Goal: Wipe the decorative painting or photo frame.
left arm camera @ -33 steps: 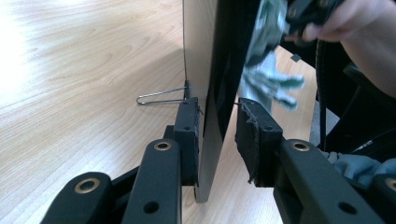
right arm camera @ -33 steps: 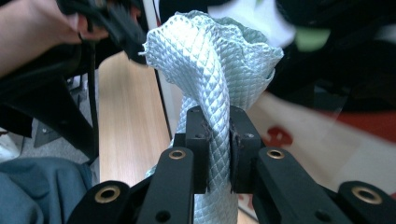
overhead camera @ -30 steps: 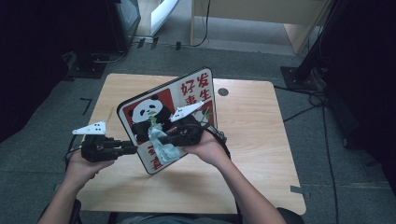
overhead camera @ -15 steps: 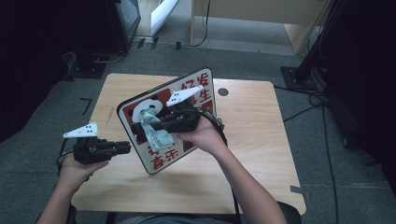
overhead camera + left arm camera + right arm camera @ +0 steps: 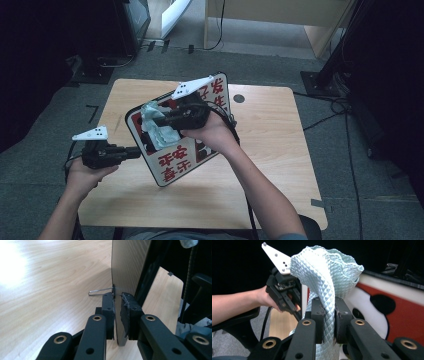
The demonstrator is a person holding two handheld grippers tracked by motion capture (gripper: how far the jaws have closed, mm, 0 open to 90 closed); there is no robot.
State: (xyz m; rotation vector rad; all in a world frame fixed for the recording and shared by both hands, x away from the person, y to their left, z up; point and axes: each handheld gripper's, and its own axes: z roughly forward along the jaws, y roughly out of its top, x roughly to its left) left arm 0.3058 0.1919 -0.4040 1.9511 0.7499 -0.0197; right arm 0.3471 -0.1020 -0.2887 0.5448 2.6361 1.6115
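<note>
Left gripper (image 5: 117,302) fingers have just been closing on the board's (image 5: 172,167) edge; the right gripper (image 5: 329,315) pinches the cloth (image 5: 325,277). Hold the board steady and wipe gently.

Wooden table (image 5: 280,150) on grey carpet (image 5: 350,165)

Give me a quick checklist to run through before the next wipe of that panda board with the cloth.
1. Cloth clamped in the right gripper: ok, the fingers are shut on it.
2. Panda board held at its edge by the left gripper: ok, the jaws have just been closing and the fingers sit on both faces of the edge.
3. Board steady: cannot tell, it stands tilted, and whether its lower corner rests on the table is unclear.
4. Cloth against the printed face: ok in the high view.
5. Metal wire stand behind the board clear of the left gripper: ok.
</note>
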